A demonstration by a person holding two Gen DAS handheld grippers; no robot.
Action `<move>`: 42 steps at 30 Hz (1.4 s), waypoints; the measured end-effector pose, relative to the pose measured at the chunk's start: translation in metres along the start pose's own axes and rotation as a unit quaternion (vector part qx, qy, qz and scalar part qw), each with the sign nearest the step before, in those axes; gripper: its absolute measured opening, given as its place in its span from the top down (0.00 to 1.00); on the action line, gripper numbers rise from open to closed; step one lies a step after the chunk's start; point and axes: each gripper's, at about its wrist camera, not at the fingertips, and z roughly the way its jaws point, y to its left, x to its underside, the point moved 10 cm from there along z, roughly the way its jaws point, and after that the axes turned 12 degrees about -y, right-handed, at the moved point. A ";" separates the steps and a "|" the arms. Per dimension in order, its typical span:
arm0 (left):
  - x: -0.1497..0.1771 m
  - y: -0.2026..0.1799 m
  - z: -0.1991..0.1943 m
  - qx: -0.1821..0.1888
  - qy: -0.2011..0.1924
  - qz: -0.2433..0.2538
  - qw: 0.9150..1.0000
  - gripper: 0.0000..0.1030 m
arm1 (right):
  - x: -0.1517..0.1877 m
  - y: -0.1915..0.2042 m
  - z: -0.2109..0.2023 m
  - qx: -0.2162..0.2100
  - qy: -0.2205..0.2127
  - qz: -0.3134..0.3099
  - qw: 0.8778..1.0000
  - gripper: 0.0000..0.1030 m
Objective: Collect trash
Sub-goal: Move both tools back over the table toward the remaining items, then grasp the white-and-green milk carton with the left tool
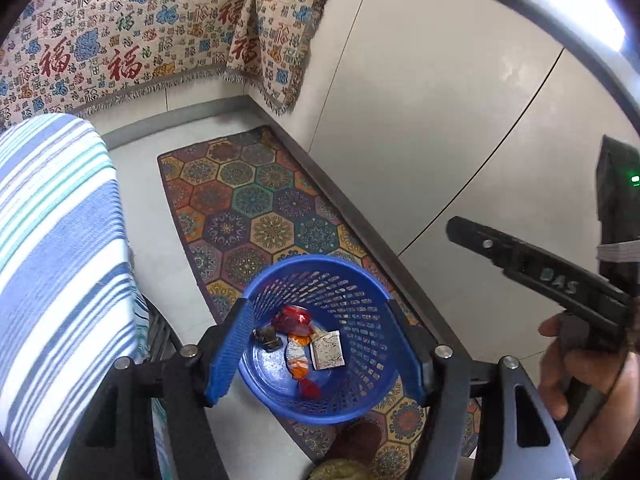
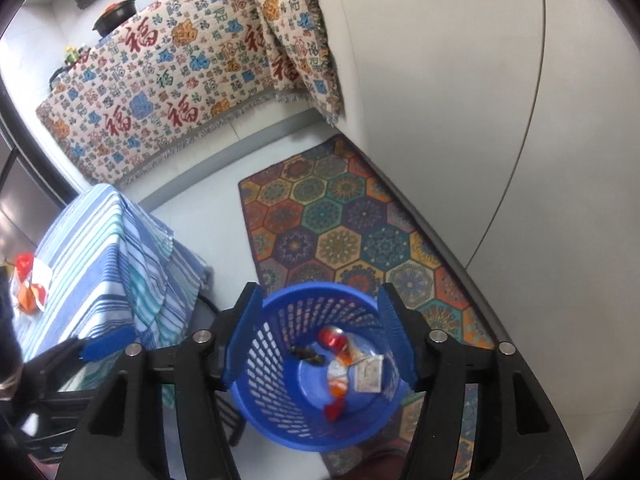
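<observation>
A blue perforated waste basket (image 1: 352, 280) stands on the floor rug, also in the right wrist view (image 2: 276, 364). It holds a red wrapper (image 1: 290, 318), an orange-white wrapper (image 1: 297, 358), a small patterned box (image 1: 328, 350) and a dark crumpled piece (image 1: 267, 338). My left gripper (image 1: 320, 344) hangs open and empty above the basket. My right gripper (image 2: 320, 340) is also open and empty over the basket (image 2: 276, 364); its body shows at the right of the left wrist view (image 1: 540, 272). An orange-red wrapper (image 2: 28, 284) lies on the striped table.
A table with a blue striped cloth (image 2: 100, 248) stands to the left, also in the left wrist view (image 1: 52, 240). A hexagon-patterned rug (image 2: 352, 232) lies along a white cabinet wall (image 2: 460, 100). A patterned throw (image 2: 160, 92) covers the counter behind. The left gripper's finger (image 2: 106, 346) shows low left.
</observation>
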 end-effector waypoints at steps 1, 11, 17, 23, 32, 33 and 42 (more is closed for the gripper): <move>-0.003 0.002 -0.010 0.001 -0.007 0.000 1.000 0.35 | -0.002 0.003 -0.001 0.001 -0.002 -0.006 1.000 0.32; 0.028 0.106 -0.147 -0.078 -0.044 0.003 0.996 0.29 | -0.005 0.091 -0.016 -0.033 -0.033 -0.085 0.995 0.09; 0.067 0.221 -0.206 -0.199 -0.039 -0.031 0.979 0.29 | 0.031 0.221 -0.026 -0.128 -0.020 -0.154 0.979 0.07; 0.084 0.305 -0.243 -0.278 -0.050 -0.075 0.956 0.29 | 0.092 0.333 -0.022 -0.192 0.020 -0.231 0.954 0.07; 0.097 0.344 -0.249 -0.303 -0.046 -0.098 0.947 0.16 | 0.122 0.384 0.007 -0.170 0.046 -0.249 0.952 0.07; 0.097 0.346 -0.249 -0.305 -0.048 -0.096 0.946 0.14 | 0.125 0.389 0.011 -0.169 0.050 -0.252 0.952 0.07; 0.032 0.362 -0.282 -0.286 -0.101 -0.126 0.944 0.12 | 0.127 0.396 0.021 -0.161 0.048 -0.268 0.949 0.00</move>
